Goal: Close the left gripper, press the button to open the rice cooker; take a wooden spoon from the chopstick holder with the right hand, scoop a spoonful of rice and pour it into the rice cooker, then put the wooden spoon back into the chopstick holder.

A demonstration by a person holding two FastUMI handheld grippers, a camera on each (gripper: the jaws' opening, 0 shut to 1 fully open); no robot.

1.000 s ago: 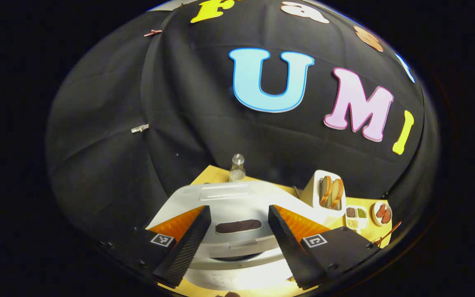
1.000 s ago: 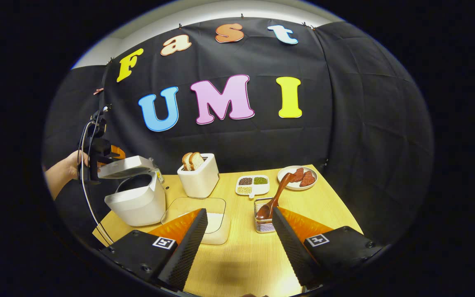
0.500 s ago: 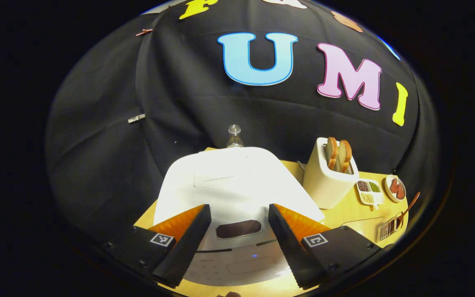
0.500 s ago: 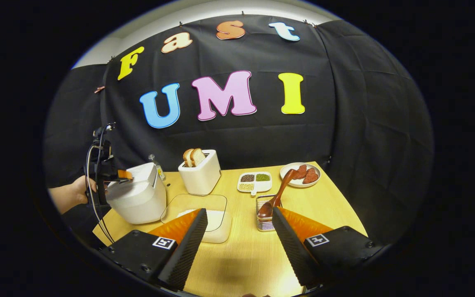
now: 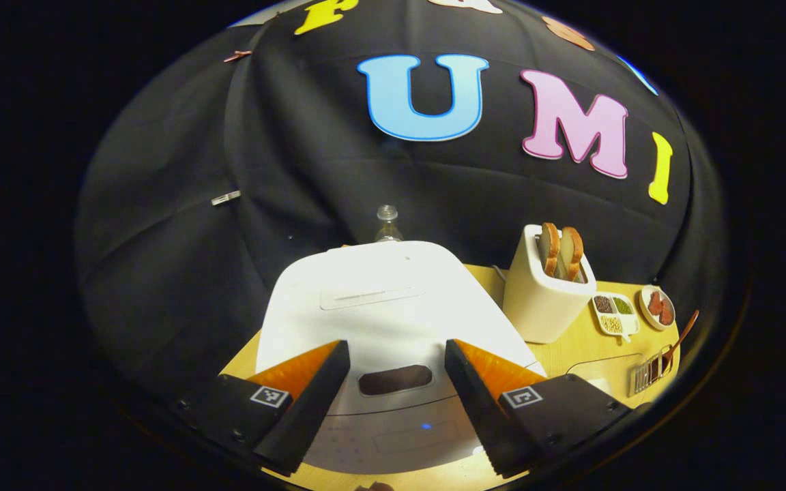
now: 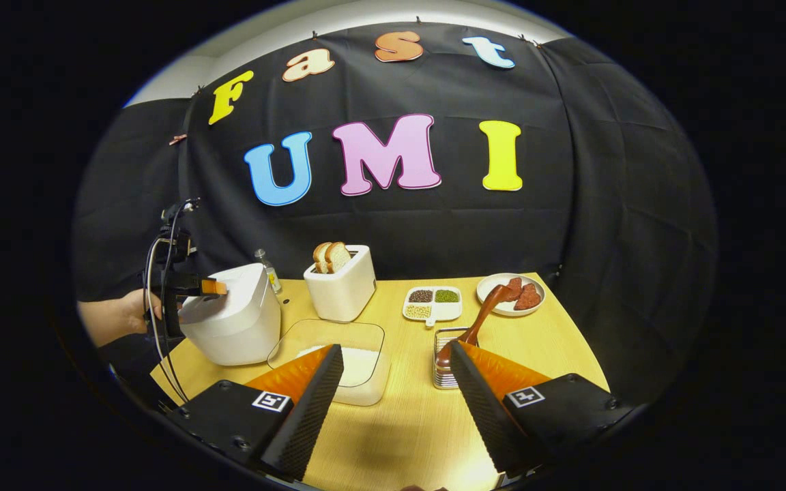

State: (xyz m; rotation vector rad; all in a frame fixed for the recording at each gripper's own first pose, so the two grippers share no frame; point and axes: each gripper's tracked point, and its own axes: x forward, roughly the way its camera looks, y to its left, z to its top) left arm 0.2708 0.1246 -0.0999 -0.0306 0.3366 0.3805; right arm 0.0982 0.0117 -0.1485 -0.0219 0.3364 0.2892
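Between the left gripper (image 5: 393, 402) jaws (spread wide), the lidded rice cooker (image 5: 379, 307).

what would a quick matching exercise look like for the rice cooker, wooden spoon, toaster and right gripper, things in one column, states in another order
Things:
1. rice cooker
2. wooden spoon
3. toaster
4. right gripper

States:
A. holds two bread slices
B. lid down
C. open, holding nothing
D. standing in the chopstick holder

Pairs: 1-B, 2-D, 3-A, 4-C
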